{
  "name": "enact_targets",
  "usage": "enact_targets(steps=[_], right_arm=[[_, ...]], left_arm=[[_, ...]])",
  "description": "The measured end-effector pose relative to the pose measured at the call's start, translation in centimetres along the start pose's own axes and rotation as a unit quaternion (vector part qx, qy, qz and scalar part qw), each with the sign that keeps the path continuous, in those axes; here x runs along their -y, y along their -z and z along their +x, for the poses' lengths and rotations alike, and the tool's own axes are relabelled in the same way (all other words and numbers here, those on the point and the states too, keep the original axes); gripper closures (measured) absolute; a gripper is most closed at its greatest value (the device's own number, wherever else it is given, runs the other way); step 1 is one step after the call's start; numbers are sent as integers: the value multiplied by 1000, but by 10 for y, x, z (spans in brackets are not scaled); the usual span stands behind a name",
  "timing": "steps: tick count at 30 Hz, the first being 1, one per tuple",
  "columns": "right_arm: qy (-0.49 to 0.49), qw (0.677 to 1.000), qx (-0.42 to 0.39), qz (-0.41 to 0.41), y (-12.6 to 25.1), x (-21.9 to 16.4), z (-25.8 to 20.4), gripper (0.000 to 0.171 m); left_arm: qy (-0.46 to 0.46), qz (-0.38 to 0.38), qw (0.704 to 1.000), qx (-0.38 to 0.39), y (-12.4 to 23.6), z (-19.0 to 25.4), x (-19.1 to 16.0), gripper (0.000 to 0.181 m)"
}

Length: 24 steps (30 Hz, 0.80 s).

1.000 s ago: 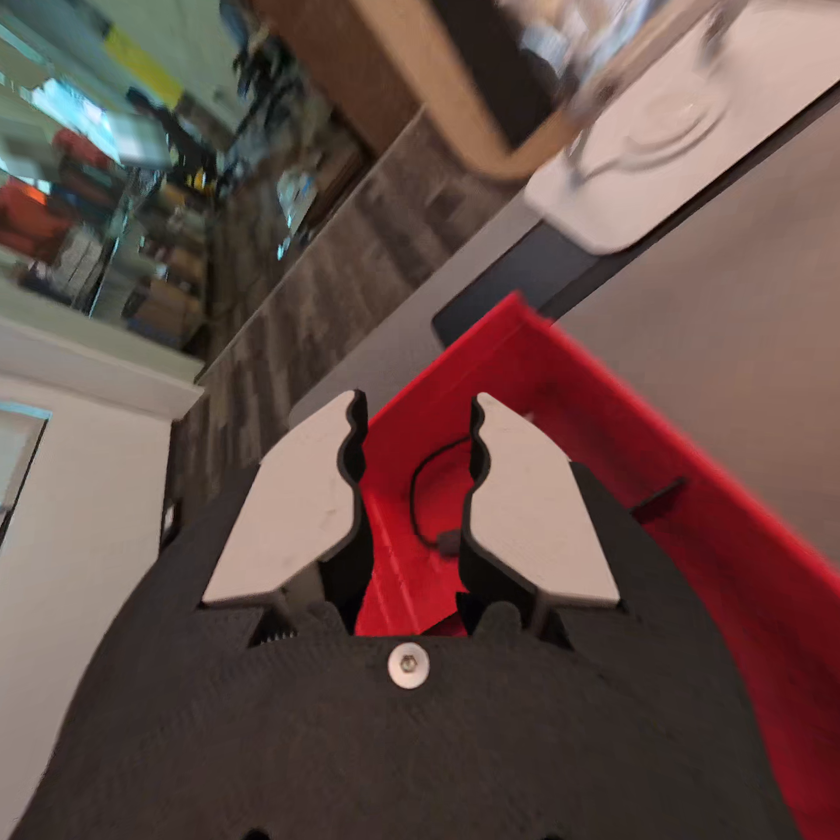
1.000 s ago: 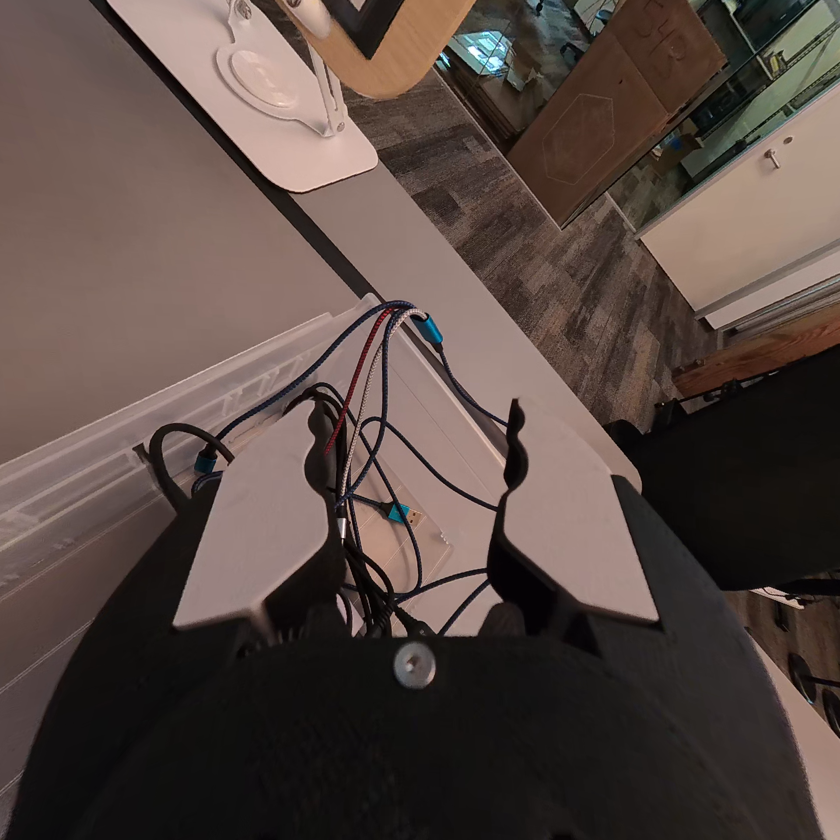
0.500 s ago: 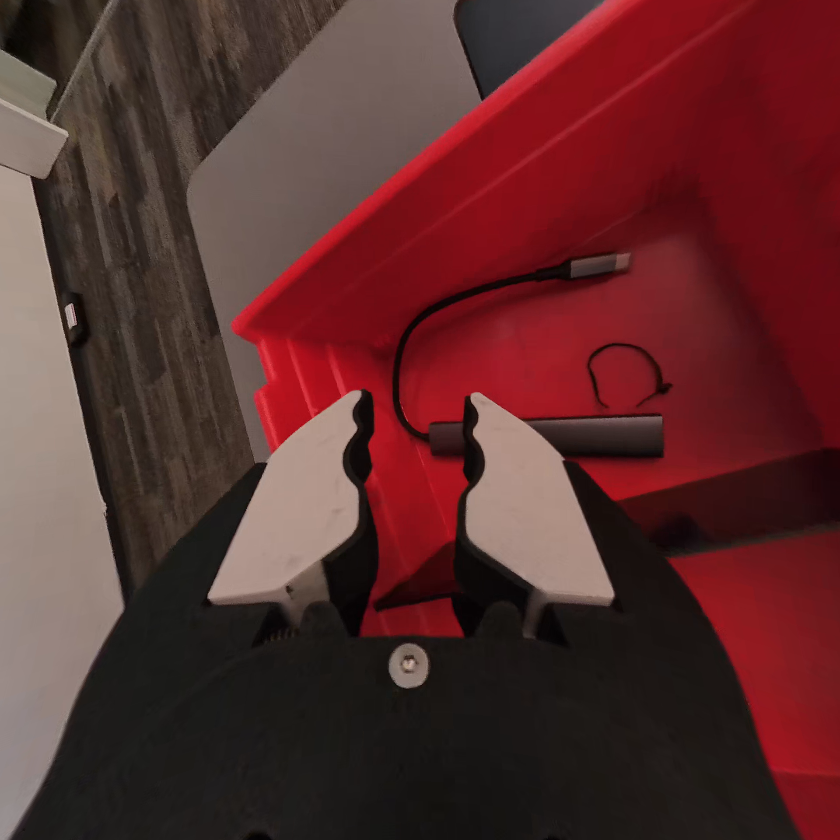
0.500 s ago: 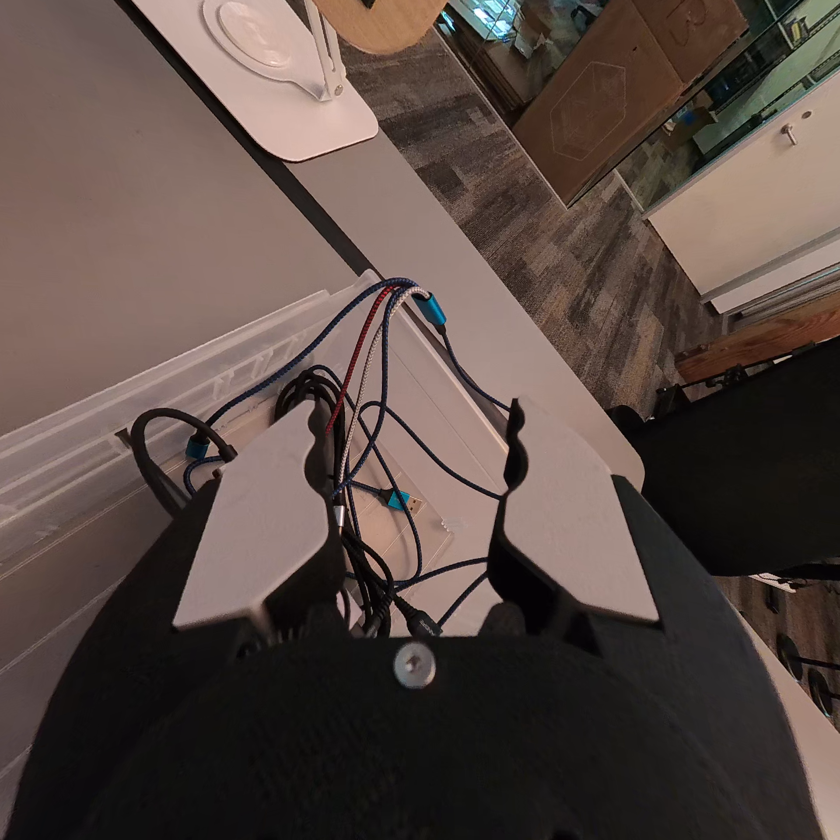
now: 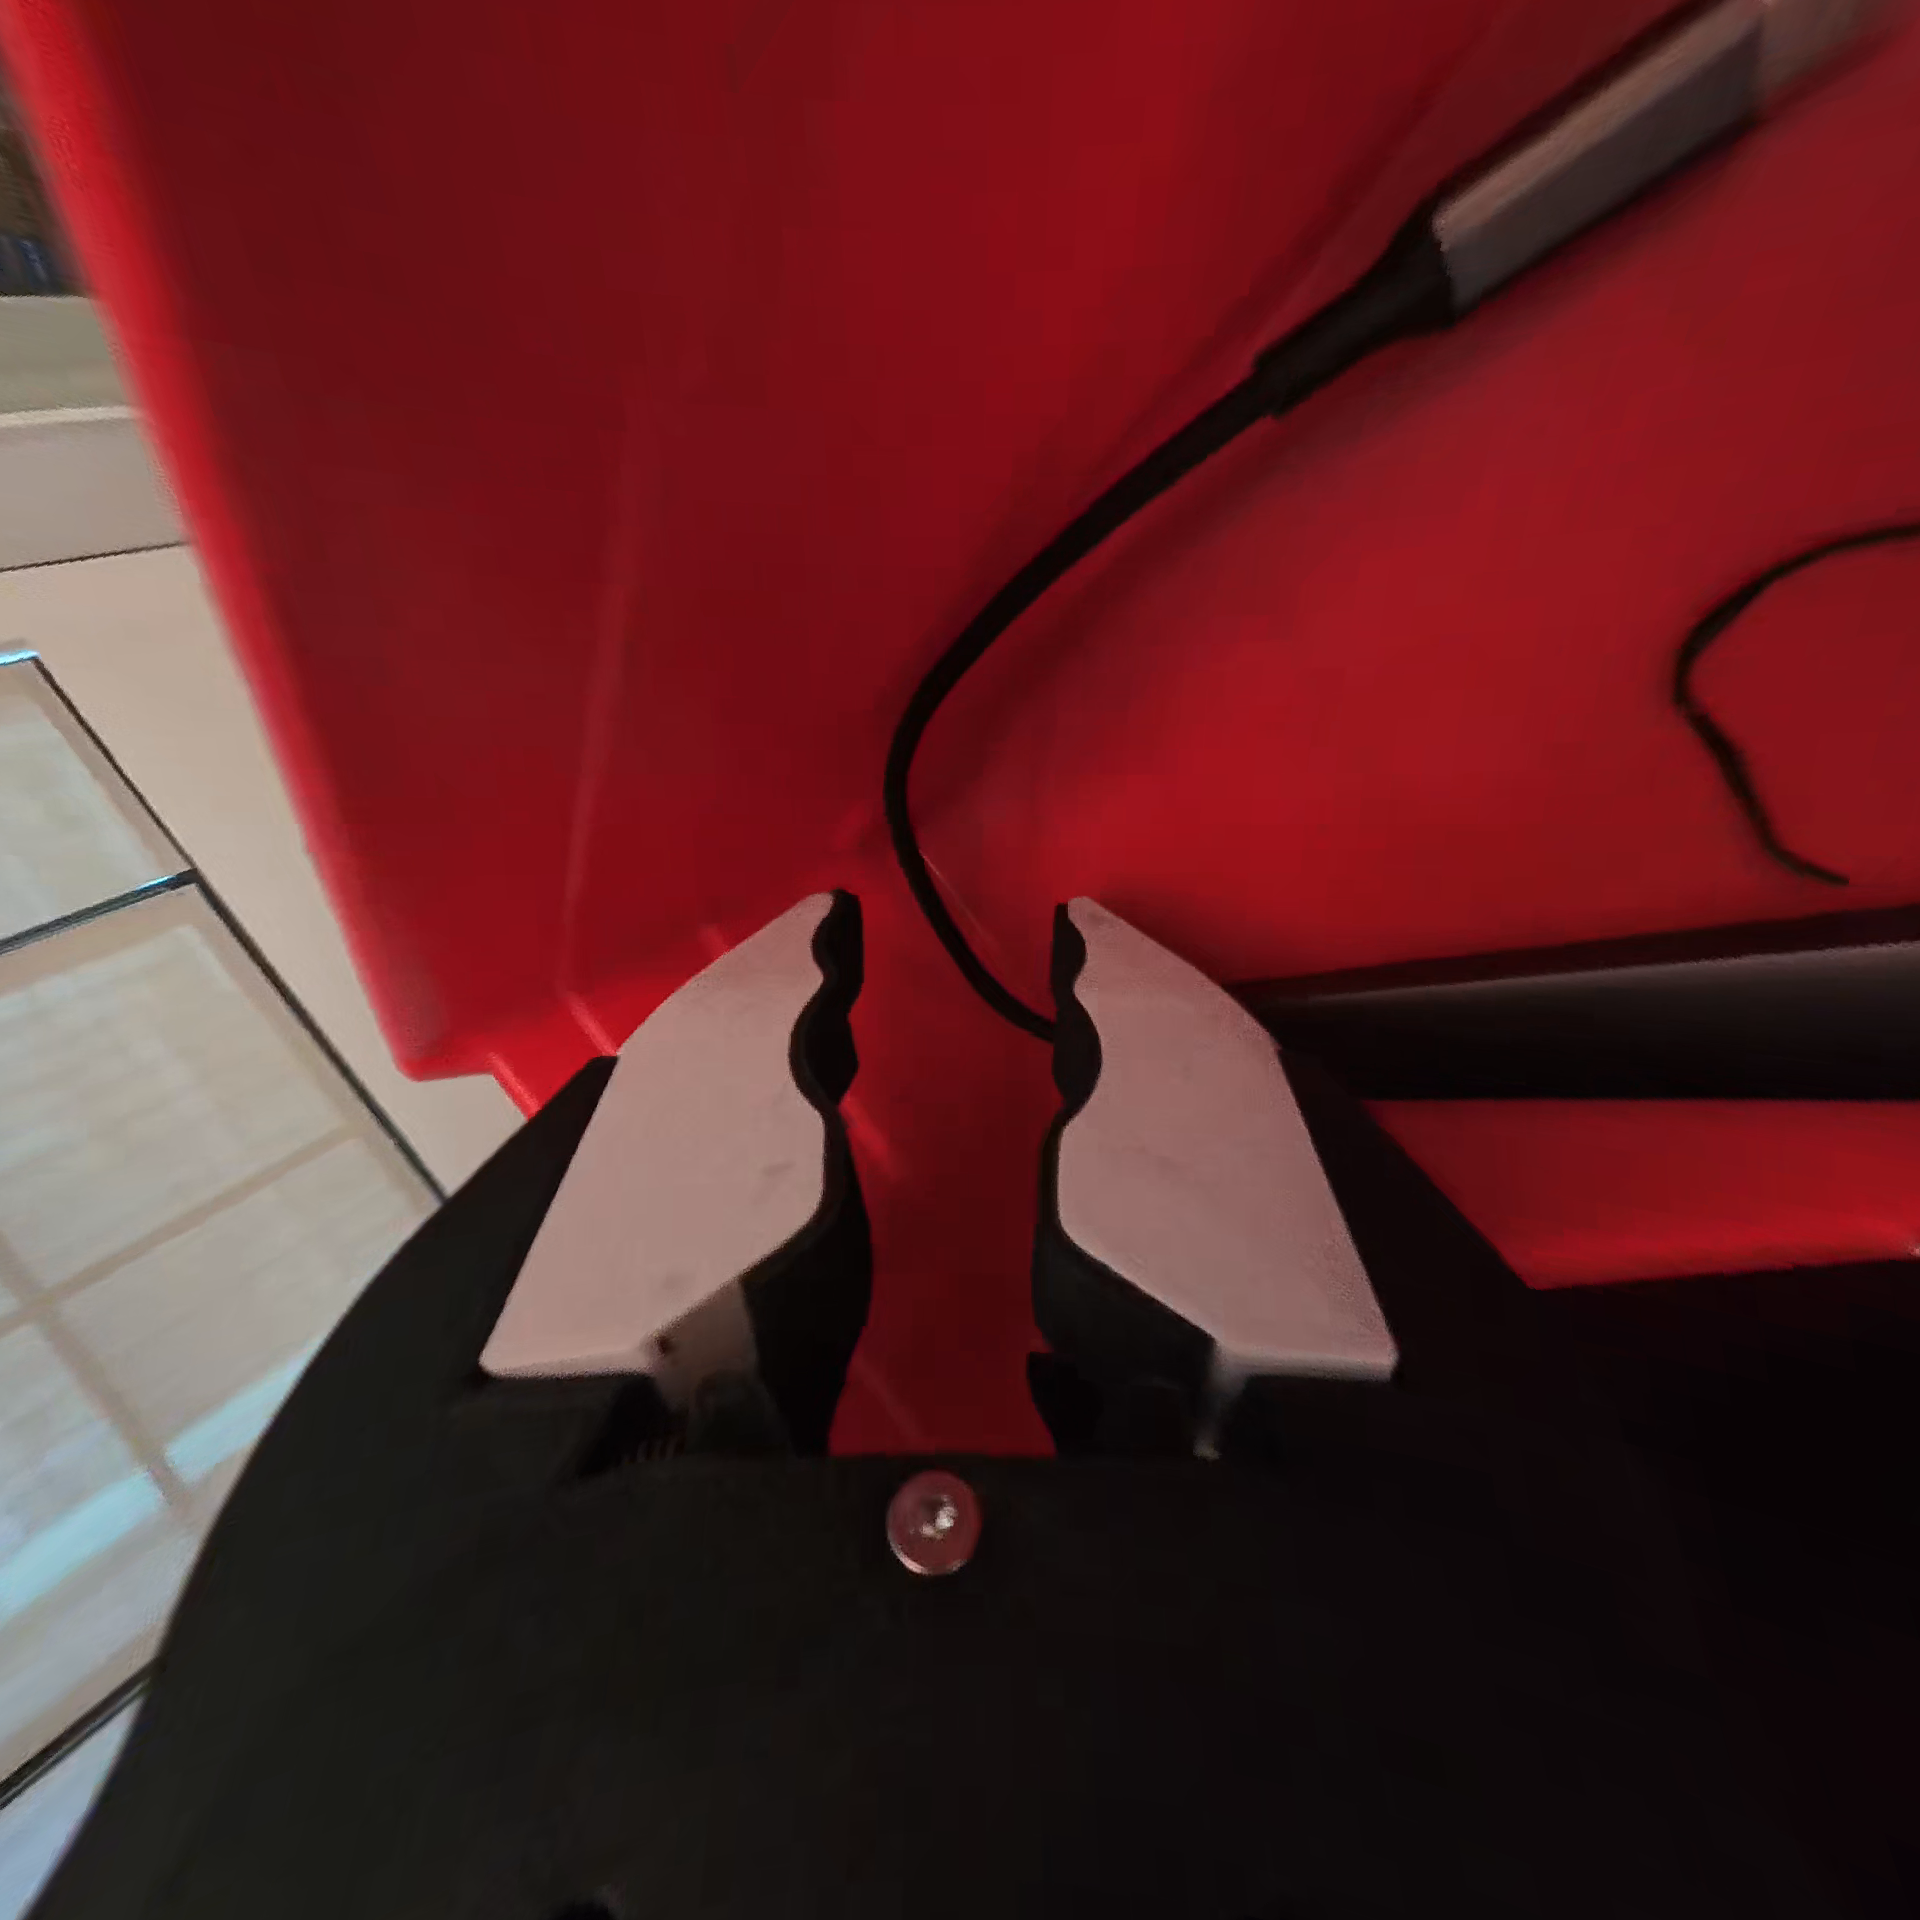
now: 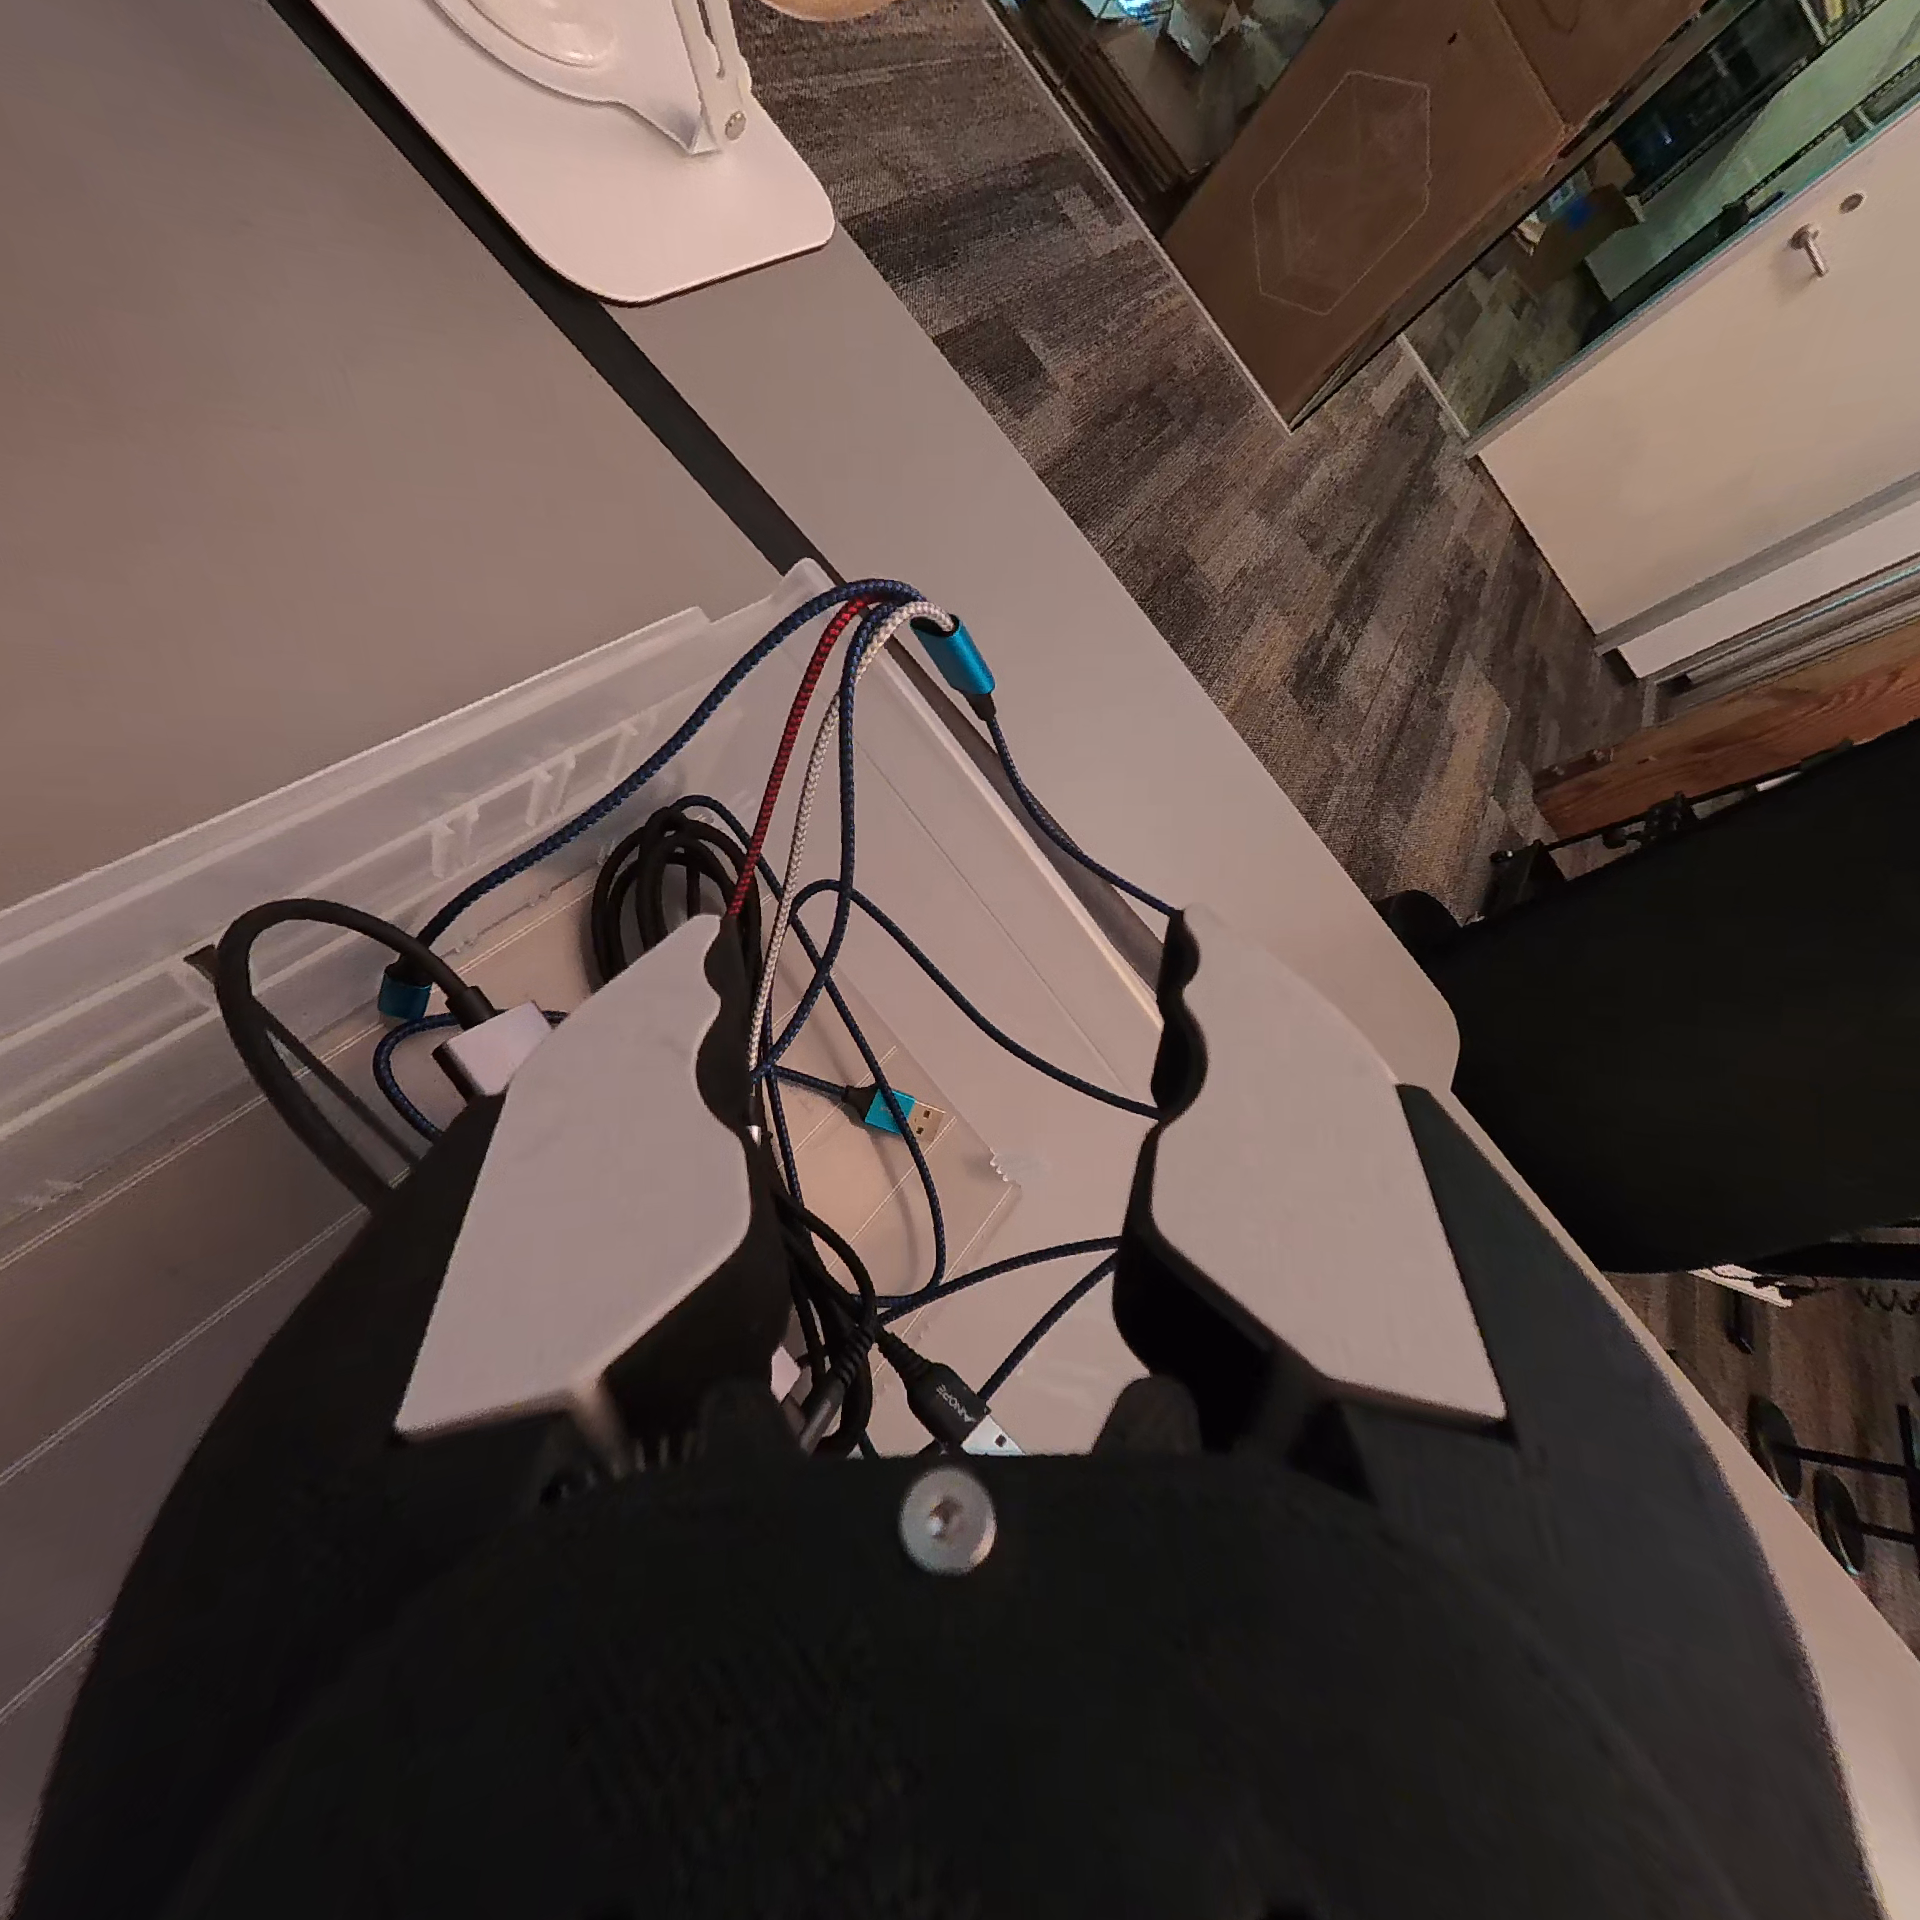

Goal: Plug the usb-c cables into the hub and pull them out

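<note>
My left tongs (image 5: 954, 940) sit low inside the red plastic bin (image 5: 582, 436), tips apart with only a narrow gap and nothing gripped. The hub's thin black lead (image 5: 1039, 582) curves down the bin floor and passes behind the tip of the right-hand finger (image 5: 1174, 1122); I can't tell whether it touches it. At the far end of that lead, up in the top right corner, lies its grey metal plug (image 5: 1590, 177). A long dark bar (image 5: 1600, 1029) runs off to the right just past the finger; it looks like the slim grey hub body, though it is in shadow and blurred. A small loose black tie (image 5: 1725, 727) lies on the bin floor to the right, apart from the lead.

My right tongs (image 6: 951, 940) hang wide apart, clamped on nothing, over the clear plastic tray (image 6: 343, 821) on the grey worktop (image 6: 312, 416). The tray holds a tangle of braided cables (image 6: 821, 727) in navy, red and white, several draped over its far corner, where a blue metal connector sleeve (image 6: 956, 655) hangs outside the rim. A coiled black cable (image 6: 665, 873) lies by my left-hand finger (image 6: 613, 1164), and a blue-collared USB plug (image 6: 899, 1112) rests on the tray floor between the fingers. A white flat stand base (image 6: 644, 166) sits farther off on the worktop.
</note>
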State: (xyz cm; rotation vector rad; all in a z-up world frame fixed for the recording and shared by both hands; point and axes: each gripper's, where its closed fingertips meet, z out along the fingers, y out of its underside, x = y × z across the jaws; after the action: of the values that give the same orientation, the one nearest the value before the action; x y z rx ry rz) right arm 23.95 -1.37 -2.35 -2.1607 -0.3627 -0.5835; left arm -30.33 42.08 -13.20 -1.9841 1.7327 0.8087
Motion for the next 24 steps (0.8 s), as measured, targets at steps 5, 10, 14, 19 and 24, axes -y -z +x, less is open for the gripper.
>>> enact_targets(steps=[5,10,14,19,24], right_arm=[[6,1000,3,-6,-2,0,-3,94],[9,1000,7,-9,-3,-1,-5,94],[11,1000,9,-13,-3,-3,-5,94],[7,1000,10,-12,-2,-5,-4,94],[9,1000,11,-11,-2,-4,-4,94]], left_arm=[[-22,-30,999,0,-11,0,-1,150],[-36,-50,998,5,-18,-2,-2,161],[-60,-64,996,29,-25,-5,-2,174],[-61,-55,996,39,-21,-6,2,175],[-43,-6,995,86,14,-29,3,177]])
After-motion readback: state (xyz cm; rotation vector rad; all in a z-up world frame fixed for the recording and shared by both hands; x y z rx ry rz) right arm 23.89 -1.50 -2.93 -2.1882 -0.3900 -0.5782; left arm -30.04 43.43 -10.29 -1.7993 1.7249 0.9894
